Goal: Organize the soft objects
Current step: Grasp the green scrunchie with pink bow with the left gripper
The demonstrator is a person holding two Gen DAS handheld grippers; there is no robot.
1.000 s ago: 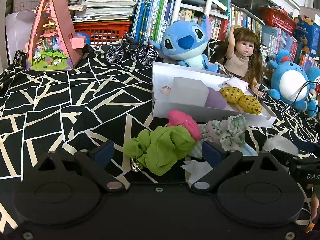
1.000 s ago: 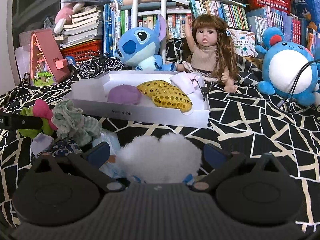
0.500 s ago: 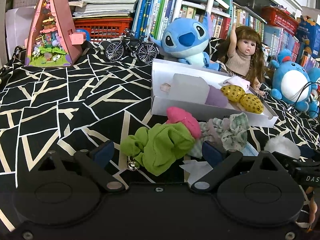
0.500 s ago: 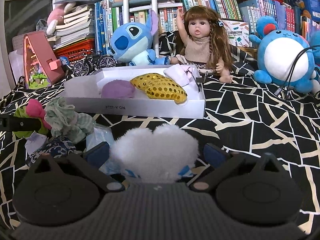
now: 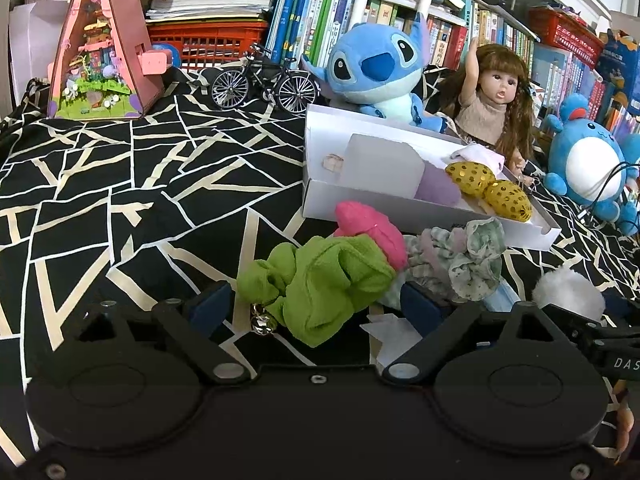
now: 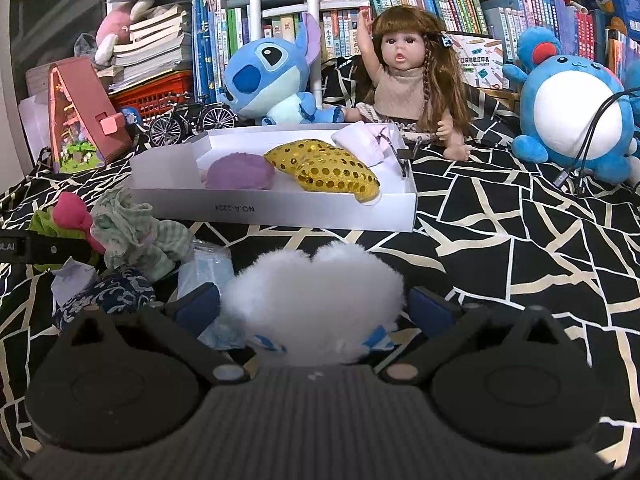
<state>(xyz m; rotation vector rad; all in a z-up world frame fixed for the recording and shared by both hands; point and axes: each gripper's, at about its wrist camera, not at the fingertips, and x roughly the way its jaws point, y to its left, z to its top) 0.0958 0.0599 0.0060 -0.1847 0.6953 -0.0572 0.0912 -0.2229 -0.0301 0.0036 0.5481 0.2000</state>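
Note:
A green scrunchie (image 5: pixel 320 284) with a small bell lies between the fingers of my open left gripper (image 5: pixel 316 304), apart from both pads. A pink scrunchie (image 5: pixel 372 226) and a pale floral scrunchie (image 5: pixel 468 260) lie just behind it. My open right gripper (image 6: pixel 314 310) straddles a white fluffy pom-pom (image 6: pixel 316 300), which also shows in the left wrist view (image 5: pixel 568 290). The white box (image 6: pixel 280 212) behind holds a purple pad (image 6: pixel 240 172), a gold sequin bow (image 6: pixel 328 170) and a white cloth (image 6: pixel 368 142).
A blue patterned cloth (image 6: pixel 108 292) and a pale blue packet (image 6: pixel 208 272) lie by the right gripper. A Stitch plush (image 5: pixel 380 68), a doll (image 5: pixel 496 108), a round blue plush (image 6: pixel 576 108), a toy bicycle (image 5: pixel 260 84) and a pink toy house (image 5: pixel 100 44) line the back.
Both views have shifted a little: the box and toys sit slightly lower and nearer in frame. The green scrunchie and white pom-pom stay between the open fingers.

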